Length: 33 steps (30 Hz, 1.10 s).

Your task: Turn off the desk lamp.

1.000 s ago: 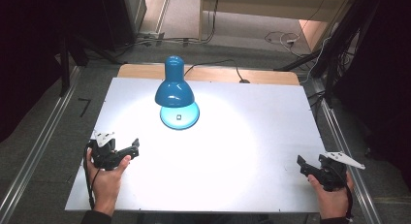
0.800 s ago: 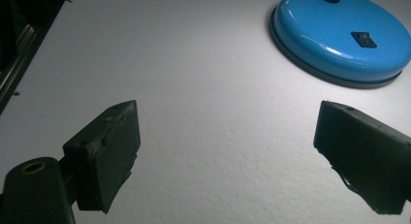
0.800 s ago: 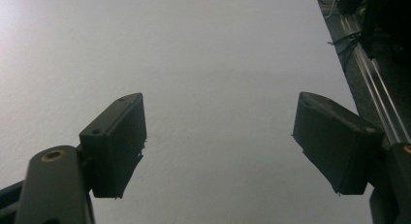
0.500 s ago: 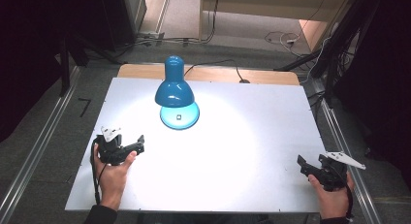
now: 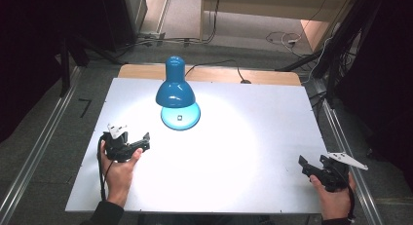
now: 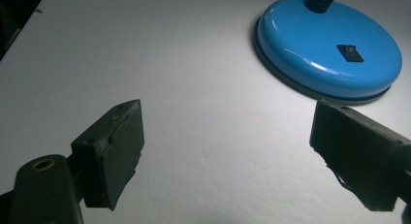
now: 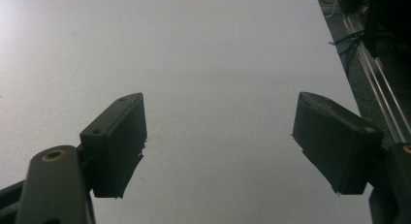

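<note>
A blue desk lamp (image 5: 174,90) stands lit at the back of the white table (image 5: 253,137), its shade over its round blue base (image 5: 181,119). In the left gripper view the base (image 6: 320,40) lies ahead to the right, with a black rocker switch (image 6: 350,53) on top. My left gripper (image 5: 142,142) is open, a short way left of and nearer than the base, pointing toward it; its jaws (image 6: 223,156) stand wide apart with nothing between them. My right gripper (image 5: 303,165) rests open near the front right corner, jaws (image 7: 223,146) over bare table.
The lamp's cord (image 5: 219,64) runs off the back edge over a wooden strip (image 5: 272,77). Metal rails (image 5: 44,137) flank the table on both sides. The table's right edge (image 7: 339,64) is close beside the right gripper.
My left gripper has moved forward and to the right, closer to the lamp base. The right gripper has stayed put.
</note>
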Motion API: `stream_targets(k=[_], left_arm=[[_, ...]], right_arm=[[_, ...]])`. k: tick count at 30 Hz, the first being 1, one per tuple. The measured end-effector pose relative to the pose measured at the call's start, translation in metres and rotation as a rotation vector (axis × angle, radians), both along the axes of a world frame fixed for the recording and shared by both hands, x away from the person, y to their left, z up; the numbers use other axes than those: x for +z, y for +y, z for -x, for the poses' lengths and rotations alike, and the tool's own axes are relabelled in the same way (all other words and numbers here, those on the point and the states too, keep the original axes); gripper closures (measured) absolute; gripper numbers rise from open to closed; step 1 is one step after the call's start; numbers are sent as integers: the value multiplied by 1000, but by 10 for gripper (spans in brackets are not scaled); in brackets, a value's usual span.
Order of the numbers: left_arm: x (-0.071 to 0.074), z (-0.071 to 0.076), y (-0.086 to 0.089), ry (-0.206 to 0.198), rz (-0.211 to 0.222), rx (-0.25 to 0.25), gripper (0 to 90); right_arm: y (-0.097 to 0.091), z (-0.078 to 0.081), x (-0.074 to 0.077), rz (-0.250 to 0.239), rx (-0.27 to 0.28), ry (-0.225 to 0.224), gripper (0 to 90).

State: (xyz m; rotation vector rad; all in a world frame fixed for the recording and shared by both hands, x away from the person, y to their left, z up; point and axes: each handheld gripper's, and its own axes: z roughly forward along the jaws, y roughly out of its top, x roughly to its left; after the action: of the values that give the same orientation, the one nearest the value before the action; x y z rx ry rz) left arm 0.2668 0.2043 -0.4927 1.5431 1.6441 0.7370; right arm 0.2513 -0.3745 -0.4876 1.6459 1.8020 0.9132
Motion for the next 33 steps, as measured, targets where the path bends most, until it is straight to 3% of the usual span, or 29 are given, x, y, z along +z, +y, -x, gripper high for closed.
stream_targets(k=[26, 33], left_arm=[[2, -17, -20, -11, 19, -23, 133], [0, -26, -31, -6, -10, -38, 163]], right_arm=[[2, -1, 0, -8, 4, 4, 189], [1, -1, 1, -15, 1, 0, 190]])
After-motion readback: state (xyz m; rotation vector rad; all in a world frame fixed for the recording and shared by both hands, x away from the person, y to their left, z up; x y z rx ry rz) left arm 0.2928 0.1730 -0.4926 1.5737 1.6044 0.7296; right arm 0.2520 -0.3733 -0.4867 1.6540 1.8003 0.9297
